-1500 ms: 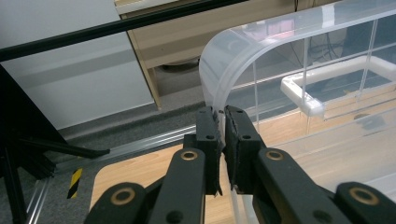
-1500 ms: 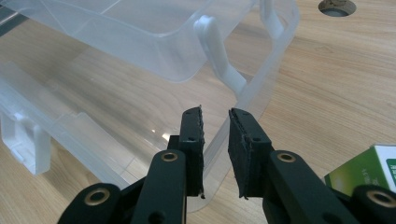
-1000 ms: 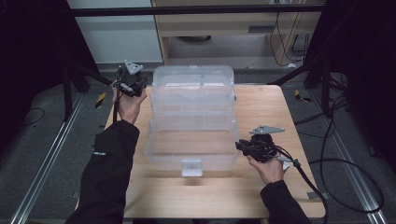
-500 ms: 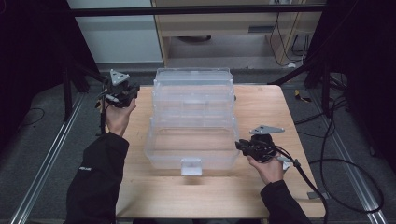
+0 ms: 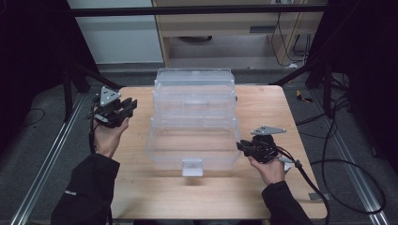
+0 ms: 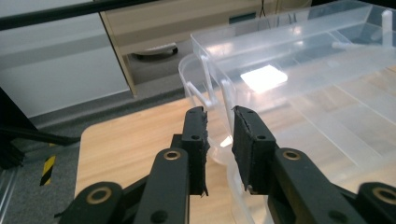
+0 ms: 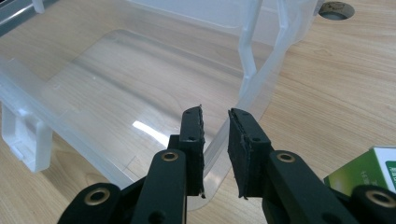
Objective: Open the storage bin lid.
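A clear plastic tiered box (image 5: 195, 108) stands fanned open in the middle of the wooden table (image 5: 267, 108), its trays stepping away from me. My left gripper (image 5: 130, 104) hovers off the box's left side, apart from it. Its jaws have just been opening, and nothing lies between the pads (image 6: 219, 112); the box's hinge arm (image 6: 205, 79) shows beyond them. My right gripper (image 5: 240, 146) sits at the right wall of the bottom tray (image 7: 140, 74). That tray's rim runs between its pads (image 7: 215, 112), which close on it.
The box's white front latch (image 5: 192, 167) faces me. A green and white carton (image 7: 369, 172) lies on the table beside my right gripper. A round hole (image 7: 337, 9) pierces the tabletop past the box. Cables trail over the floor at the right (image 5: 338, 154).
My left hand has drawn away from the box's back left corner, leftwards and towards me, and its jaws have parted. The right hand and the box have stayed put.
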`<state>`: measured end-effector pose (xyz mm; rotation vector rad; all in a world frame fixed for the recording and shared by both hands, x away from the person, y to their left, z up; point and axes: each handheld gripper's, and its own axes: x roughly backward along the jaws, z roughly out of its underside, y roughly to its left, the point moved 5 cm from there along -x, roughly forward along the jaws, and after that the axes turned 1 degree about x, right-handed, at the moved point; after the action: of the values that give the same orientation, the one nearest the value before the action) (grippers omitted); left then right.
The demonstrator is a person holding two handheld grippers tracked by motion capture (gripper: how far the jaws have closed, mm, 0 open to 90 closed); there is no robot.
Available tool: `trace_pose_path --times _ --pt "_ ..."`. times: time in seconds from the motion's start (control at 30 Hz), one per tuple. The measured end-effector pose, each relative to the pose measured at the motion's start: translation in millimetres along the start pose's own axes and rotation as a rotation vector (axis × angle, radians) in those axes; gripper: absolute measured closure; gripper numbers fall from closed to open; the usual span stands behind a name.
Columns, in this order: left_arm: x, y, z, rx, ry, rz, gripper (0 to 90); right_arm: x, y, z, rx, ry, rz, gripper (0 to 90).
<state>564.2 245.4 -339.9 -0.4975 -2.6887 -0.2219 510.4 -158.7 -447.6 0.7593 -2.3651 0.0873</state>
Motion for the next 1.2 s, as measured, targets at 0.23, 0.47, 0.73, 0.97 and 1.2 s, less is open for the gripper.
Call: trace_pose_path --times 0.23,0.47,0.73,0.97,1.2 --pt "8.8 -10.6 29.1 -0.025 0.031 0.031 69.7 0.0 0.0 0.1 0.001 -0.001 0.001 75.7" --pt "8.3 -18.8 69.8 0.004 0.104 0.076 66.7 0.0 0.1 0.1 -0.002 -0.002 0.001 75.6" --pt "5.6 -31.9 93.2 -0.007 0.175 0.086 64.9 -0.1 0.0 0.2 0.002 -0.003 0.004 75.7" --pt "-3.5 -41.9 105.5 -0.028 0.226 0.102 64.4 0.1 -0.1 0.6 -0.001 -0.006 0.001 75.7" --pt "-10.8 -49.2 113.2 -0.04 0.266 0.115 65.1 0.0 0.2 0.7 -0.004 -0.007 0.003 75.7"
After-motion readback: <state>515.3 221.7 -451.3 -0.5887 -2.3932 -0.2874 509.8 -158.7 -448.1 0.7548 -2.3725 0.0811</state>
